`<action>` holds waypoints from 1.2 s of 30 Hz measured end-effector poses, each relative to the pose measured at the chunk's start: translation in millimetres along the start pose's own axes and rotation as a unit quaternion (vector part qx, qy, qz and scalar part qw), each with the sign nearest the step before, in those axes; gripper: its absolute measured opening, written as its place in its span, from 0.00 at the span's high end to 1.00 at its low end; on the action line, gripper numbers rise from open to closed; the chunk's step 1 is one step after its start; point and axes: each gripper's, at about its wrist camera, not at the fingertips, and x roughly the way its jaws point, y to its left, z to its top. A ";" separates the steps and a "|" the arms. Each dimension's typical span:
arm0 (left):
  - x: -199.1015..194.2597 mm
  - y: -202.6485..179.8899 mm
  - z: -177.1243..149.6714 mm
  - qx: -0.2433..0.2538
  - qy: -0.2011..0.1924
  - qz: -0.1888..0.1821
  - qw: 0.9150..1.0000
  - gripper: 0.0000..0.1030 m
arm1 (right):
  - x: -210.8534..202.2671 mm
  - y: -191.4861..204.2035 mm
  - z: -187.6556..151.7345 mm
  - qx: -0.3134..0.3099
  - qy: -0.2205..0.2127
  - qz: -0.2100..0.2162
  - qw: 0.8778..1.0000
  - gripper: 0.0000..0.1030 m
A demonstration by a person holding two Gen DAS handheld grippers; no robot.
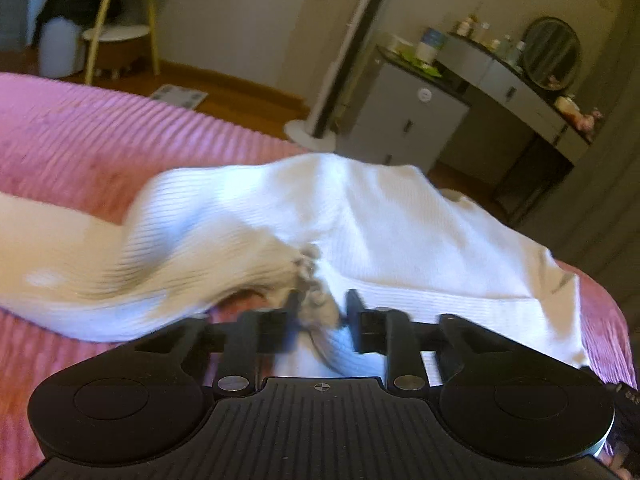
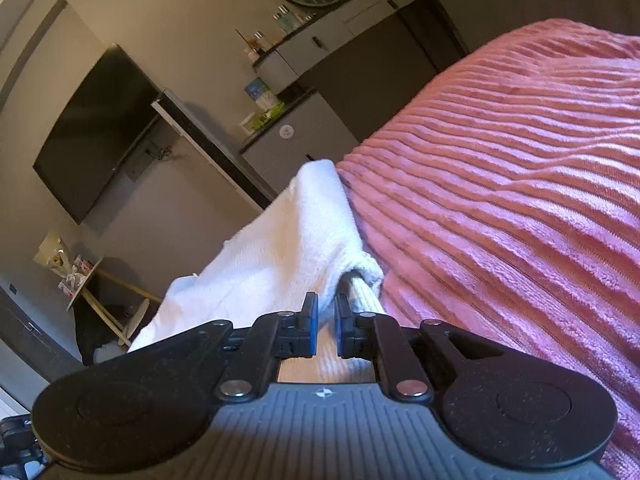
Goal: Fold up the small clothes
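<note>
A white ribbed garment lies rumpled on a pink corduroy bedspread, with one part raised in a hump and a sleeve trailing left. My left gripper is shut on a bunched edge with greyish trim, and the cloth fills the narrow gap between its fingers. In the right wrist view the same white garment hangs in a taut fold along the edge of the bedspread. My right gripper is shut on it, its blue pads pinching a thin layer of the cloth.
Past the bed edge stand a grey cabinet, a dressing table with a round mirror and a white tower fan. A stool is at the far left. A wall TV and a small side table show on the right gripper's side.
</note>
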 end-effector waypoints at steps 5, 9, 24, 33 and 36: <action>-12.8 -6.8 8.3 0.019 -0.013 -0.018 1.000 0.82 | 7.2 0.2 -1.8 -0.001 0.011 0.002 1.000 0.92; -20.8 3.3 15.5 0.012 -0.035 0.018 0.999 0.53 | 9.7 -0.1 -3.1 -0.002 0.016 0.000 1.000 0.92; -55.7 137.8 5.7 -0.158 -0.029 0.219 0.963 0.24 | -2.2 7.1 -11.0 -0.018 0.024 0.003 1.000 0.84; -44.4 172.3 13.2 -0.207 -0.054 0.201 0.956 0.32 | -13.3 28.5 -24.5 -0.043 0.040 0.001 0.998 0.75; -39.1 182.5 13.0 -0.221 -0.064 0.199 0.953 0.40 | -17.3 33.2 -27.9 -0.047 0.042 -0.002 0.998 0.74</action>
